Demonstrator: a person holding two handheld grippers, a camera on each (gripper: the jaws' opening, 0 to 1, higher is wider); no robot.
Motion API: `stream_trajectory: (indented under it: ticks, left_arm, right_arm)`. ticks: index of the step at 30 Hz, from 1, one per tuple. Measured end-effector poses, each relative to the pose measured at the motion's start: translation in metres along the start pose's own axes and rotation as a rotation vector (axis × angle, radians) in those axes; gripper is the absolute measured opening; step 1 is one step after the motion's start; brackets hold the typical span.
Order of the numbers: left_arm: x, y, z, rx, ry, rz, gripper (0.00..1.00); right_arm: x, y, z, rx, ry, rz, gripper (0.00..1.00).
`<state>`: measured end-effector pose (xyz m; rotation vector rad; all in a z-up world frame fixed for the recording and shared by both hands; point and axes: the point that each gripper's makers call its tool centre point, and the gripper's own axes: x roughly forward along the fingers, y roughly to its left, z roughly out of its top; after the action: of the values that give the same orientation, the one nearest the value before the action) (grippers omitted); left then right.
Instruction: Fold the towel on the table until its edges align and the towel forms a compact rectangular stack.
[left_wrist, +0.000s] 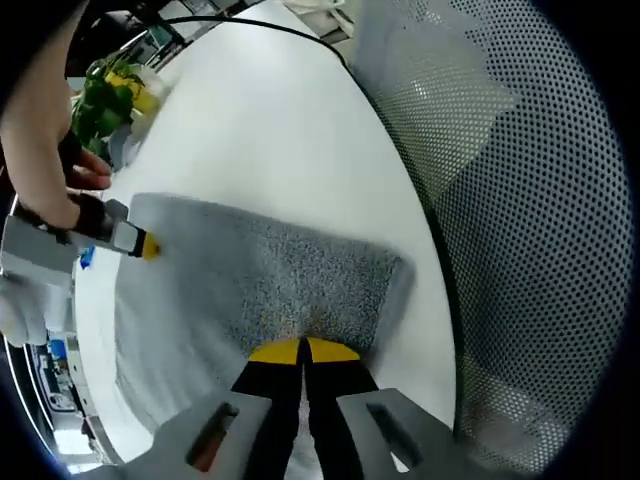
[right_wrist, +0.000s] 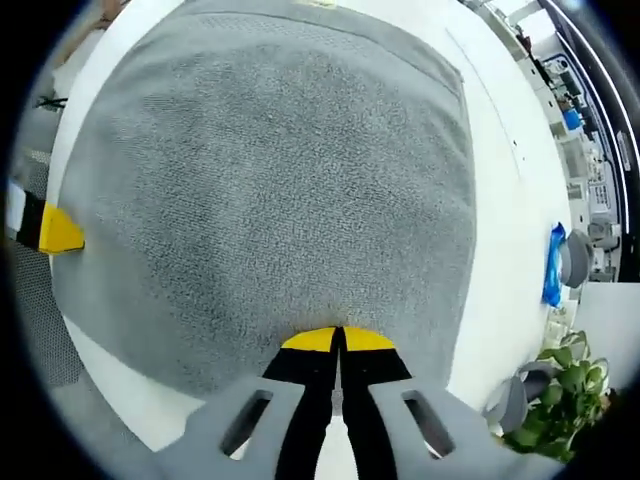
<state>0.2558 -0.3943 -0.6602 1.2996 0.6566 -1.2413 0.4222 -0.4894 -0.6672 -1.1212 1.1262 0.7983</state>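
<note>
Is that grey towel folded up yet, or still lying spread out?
Spread out. The towel lies flat as one wide sheet on the white table, not a compact stack. Each claw, left and right, is closed on a near edge.

The left tool (left_wrist: 303, 350) is closed on the gray towel's (left_wrist: 250, 290) near edge on the white tabletop (left_wrist: 270, 130); the right tool (left_wrist: 148, 246) meets its far corner.

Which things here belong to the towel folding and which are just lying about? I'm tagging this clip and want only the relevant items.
Part of the job:
- grey towel, flat on the white table
- left gripper, shut on the towel's edge
- right gripper, shut on the towel's edge

Just lying about:
- green plant
- blue item
- black cable
- perforated chair back
</note>
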Motion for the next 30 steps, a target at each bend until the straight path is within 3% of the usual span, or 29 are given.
stream_trajectory:
  ticks: [9,20,24,26,30]
  left_arm:
    - [-0.005,-0.009,-0.012,-0.022,0.056,-0.034,0.00]
    - [-0.008,-0.012,-0.019,-0.083,0.061,-0.058,0.00]
    - [-0.012,-0.018,-0.028,-0.079,0.124,-0.111,0.00]
    - [-0.013,-0.019,-0.032,-0.077,0.143,-0.128,0.00]
    - [-0.014,-0.020,-0.036,-0.098,0.163,-0.127,0.00]
  right_arm:
    - [-0.002,0.008,-0.005,0.013,0.007,0.010,0.00]
    - [-0.004,0.015,-0.006,-0.005,0.035,0.012,0.00]
    - [-0.007,0.024,-0.009,0.058,0.030,0.057,0.00]
    - [-0.008,0.029,-0.010,0.134,-0.001,0.070,0.00]
    - [-0.010,0.036,-0.013,0.118,0.006,0.047,0.00]
